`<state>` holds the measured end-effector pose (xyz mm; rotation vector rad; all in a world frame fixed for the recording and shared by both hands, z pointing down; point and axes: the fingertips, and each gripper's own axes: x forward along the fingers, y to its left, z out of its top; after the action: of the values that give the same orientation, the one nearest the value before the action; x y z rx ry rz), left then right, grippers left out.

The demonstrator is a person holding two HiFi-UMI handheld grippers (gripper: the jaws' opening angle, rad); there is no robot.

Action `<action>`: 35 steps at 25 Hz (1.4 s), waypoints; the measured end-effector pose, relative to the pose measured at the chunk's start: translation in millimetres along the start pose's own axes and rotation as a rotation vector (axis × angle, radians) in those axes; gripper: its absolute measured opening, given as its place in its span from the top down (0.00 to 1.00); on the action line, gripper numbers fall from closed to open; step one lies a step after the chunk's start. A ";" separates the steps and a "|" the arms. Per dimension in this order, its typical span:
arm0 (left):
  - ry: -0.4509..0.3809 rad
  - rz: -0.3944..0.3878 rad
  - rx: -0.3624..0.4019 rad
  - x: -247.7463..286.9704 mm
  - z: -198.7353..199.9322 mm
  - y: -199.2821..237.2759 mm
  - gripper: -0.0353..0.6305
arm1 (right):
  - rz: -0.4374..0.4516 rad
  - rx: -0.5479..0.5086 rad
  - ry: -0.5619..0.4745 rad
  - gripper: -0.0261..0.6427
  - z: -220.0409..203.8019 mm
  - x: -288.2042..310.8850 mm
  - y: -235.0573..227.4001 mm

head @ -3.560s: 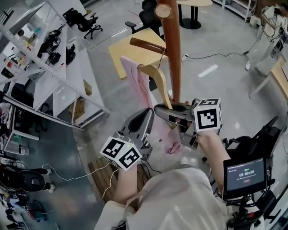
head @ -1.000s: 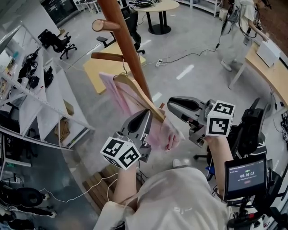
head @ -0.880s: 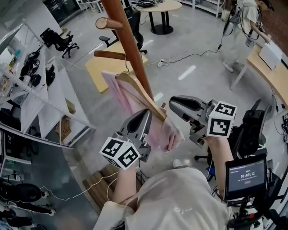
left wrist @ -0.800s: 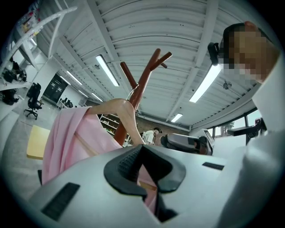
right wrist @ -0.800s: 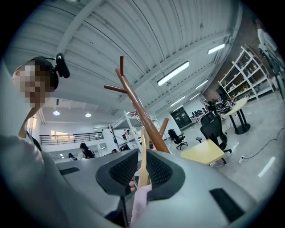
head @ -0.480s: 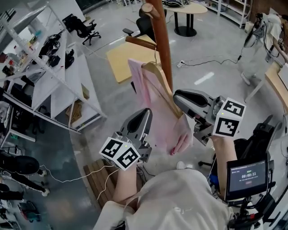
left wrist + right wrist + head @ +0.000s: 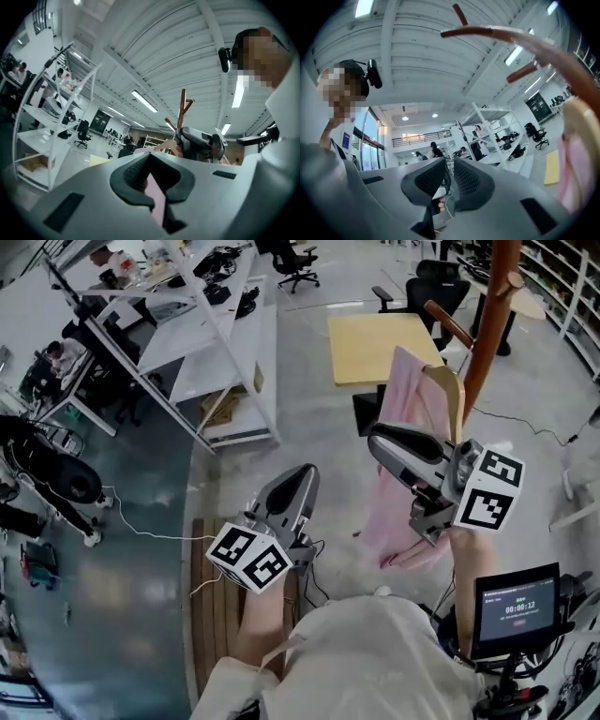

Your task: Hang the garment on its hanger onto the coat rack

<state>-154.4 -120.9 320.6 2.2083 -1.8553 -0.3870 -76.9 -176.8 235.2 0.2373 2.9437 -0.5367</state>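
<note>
1. Garment (image 7: 411,395): pink, thin and limp, so probably light and inclined to slide or swing. It drapes from a hanger beside the coat rack, its lower end dangling nearest the person, clear of the floor.
2. The left gripper (image 7: 303,476) is held low and well apart from the cloth, its jaw tips meeting on nothing.
3. The right gripper (image 7: 380,440) sits just in front of the fabric, with its jaws a narrow slit apart and nothing between them.
4. The wooden hanger (image 7: 455,404) is the stiff part. I'd hold it by the shoulder or neck, not the cloth.
5. The coat rack (image 7: 489,324) stands behind. The hanger seems to hang from a peg, but the hook is too small to confirm.
</note>
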 end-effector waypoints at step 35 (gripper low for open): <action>-0.165 0.652 -0.041 -306.5 17.2 76.2 0.94 | 0.528 0.349 0.348 0.88 -208.9 210.3 170.7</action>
<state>-280.7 167.9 346.6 1.4532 -2.4771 -0.4740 -274.7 83.3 336.4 1.2115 2.8804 -0.9932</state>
